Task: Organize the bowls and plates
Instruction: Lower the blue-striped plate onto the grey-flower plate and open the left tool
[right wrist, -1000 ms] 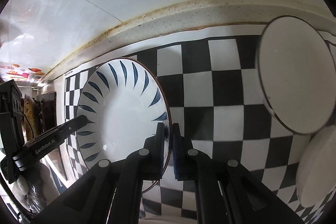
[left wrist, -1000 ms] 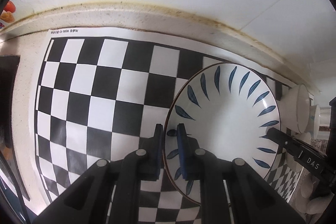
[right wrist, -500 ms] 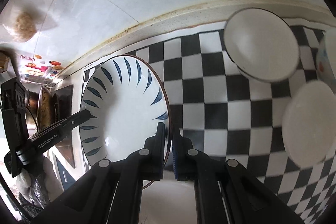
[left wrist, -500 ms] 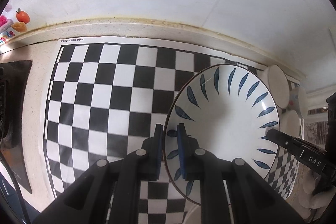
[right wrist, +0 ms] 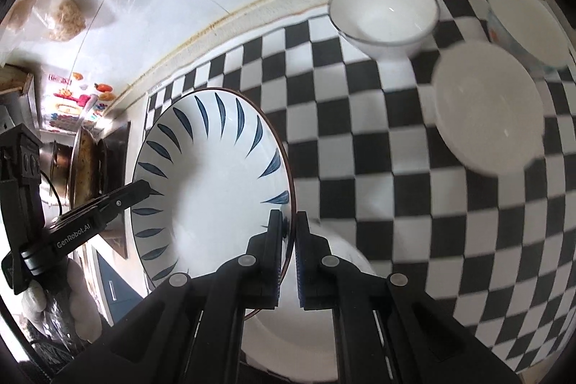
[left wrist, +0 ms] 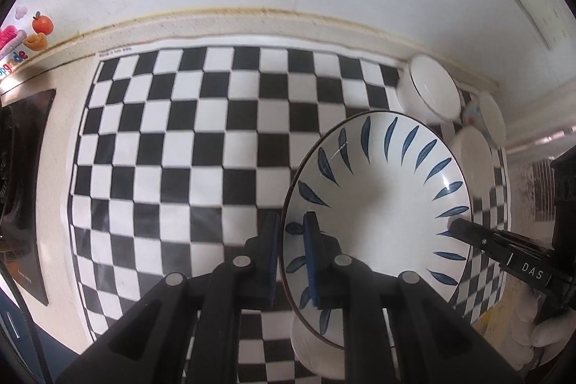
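With my left gripper point(left wrist: 291, 252) and right gripper point(right wrist: 287, 249) each clamped on opposite rims of the leaf-patterned plate point(left wrist: 378, 200), held above the checkered bench point(left wrist: 180, 139), I should keep both jaws level and lower together.

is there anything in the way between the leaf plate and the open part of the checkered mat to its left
Nothing visible. The leaf plate, gripped at opposite rims by the left gripper and right gripper, has bare checkered mat to its left. The white bowls sit on its right.
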Tool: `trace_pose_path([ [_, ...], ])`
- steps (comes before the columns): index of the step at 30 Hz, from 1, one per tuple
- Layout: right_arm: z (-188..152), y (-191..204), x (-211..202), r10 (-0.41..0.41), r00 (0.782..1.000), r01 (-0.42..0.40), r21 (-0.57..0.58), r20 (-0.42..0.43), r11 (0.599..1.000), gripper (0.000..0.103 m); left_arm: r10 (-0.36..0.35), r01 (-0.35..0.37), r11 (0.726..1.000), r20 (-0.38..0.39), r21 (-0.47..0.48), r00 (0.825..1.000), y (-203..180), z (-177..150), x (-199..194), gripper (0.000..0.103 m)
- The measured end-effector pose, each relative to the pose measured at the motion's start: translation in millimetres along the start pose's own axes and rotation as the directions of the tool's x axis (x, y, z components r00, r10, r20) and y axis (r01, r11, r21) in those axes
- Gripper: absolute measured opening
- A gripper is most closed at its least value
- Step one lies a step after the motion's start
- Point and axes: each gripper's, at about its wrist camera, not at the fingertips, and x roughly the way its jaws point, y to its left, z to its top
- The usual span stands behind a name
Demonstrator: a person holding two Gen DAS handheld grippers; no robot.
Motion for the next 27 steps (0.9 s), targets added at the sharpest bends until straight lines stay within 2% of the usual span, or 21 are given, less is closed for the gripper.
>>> trace_pose_path([
  [8,-51,-16,-1,-0.038,0.998,0.036,-0.033,-0.040,0.999,0.008,-0.005,0.006,1.000,-0.061,0.027,0.998,-15,-47,15,0.011],
  [17,-86,-47,19,-0.050,0.994,0.049,-0.019,-0.100,0.999,0.008,0.011,-0.005,0.999,-0.150,0.038,0.989,-25,-90,49,0.011],
  [27,-98,-59,35,-0.069,0.989,0.069,-0.003,-0.134,0.998,0.008,0.057,-0.043,0.996,-0.173,0.082,0.983,-38,-101,65,0.011],
])
